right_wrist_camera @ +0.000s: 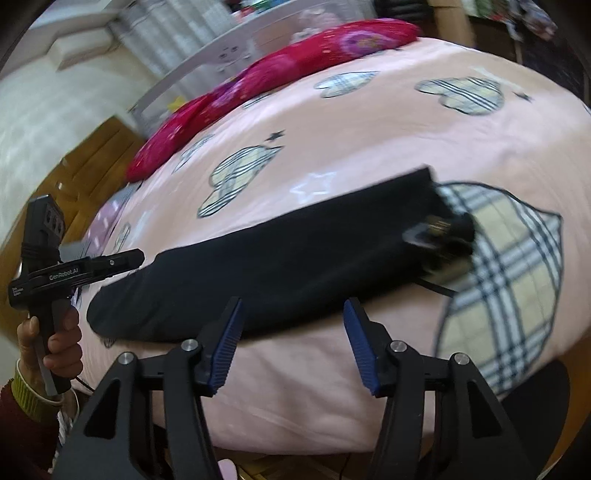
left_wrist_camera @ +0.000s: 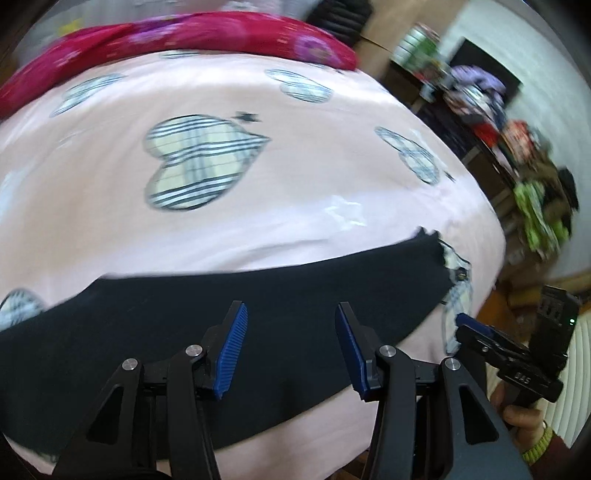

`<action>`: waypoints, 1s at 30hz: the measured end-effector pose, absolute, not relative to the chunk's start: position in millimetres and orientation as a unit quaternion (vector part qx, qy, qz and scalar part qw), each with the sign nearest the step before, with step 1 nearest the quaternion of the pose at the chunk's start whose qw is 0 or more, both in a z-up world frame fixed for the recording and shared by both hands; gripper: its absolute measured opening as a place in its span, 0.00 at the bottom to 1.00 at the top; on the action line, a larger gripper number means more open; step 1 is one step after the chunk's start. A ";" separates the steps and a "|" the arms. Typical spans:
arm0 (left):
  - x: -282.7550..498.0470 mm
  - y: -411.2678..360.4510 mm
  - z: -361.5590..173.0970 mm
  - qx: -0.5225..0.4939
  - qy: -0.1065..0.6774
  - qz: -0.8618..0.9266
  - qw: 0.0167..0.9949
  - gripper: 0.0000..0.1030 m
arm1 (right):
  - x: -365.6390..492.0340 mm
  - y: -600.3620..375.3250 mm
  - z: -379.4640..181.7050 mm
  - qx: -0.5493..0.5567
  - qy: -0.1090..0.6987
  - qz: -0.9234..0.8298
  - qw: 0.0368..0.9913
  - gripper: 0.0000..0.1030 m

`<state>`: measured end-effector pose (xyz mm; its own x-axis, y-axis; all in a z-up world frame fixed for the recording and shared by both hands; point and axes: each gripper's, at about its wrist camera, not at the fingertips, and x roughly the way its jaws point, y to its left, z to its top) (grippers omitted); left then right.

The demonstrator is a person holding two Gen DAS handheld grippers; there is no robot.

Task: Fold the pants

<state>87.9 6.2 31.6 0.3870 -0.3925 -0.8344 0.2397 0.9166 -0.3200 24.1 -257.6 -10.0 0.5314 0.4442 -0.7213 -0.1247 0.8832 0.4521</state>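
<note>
Black pants [left_wrist_camera: 229,295] lie as a long narrow band across the pink bed sheet [left_wrist_camera: 258,177]; they also show in the right wrist view [right_wrist_camera: 295,251], with a belt buckle at the waist end [right_wrist_camera: 436,229]. My left gripper [left_wrist_camera: 291,310] is open and empty, hovering just above the pants' near edge. My right gripper [right_wrist_camera: 293,306] is open and empty, just in front of the pants' near edge. The right gripper also shows at the pants' right end in the left wrist view [left_wrist_camera: 476,328]; the left gripper shows at their left end in the right wrist view [right_wrist_camera: 125,258].
A red floral blanket [left_wrist_camera: 184,33] lies along the far side of the bed. A dark shelf with clothes and clutter [left_wrist_camera: 491,122] stands to the right of the bed. A white radiator [left_wrist_camera: 576,369] is at the near right. Wooden floor [right_wrist_camera: 92,155] shows left of the bed.
</note>
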 end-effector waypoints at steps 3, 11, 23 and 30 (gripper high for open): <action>105.3 -35.1 29.0 -0.039 0.532 -0.227 0.815 0.51 | 23.6 -281.7 -16.6 0.208 0.453 0.140 0.856 0.58; 139.3 -123.7 14.4 0.050 0.556 -0.315 0.768 0.54 | 35.7 -314.6 -37.1 0.280 0.449 0.120 0.840 0.60; 186.5 -199.4 -32.1 0.123 0.594 -0.348 0.714 0.58 | 56.3 -337.2 -67.0 0.370 0.435 0.115 0.813 0.61; 206.1 -234.5 -54.5 0.124 0.611 -0.367 0.690 0.57 | 60.5 -346.0 -75.7 0.389 0.422 0.125 0.809 0.61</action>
<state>206.1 -234.5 -54.5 -0.0168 -0.3544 -0.9349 0.6582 0.7000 -0.2772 60.5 -346.0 -75.7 0.6128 0.5310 -0.5852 0.1259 0.6655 0.7357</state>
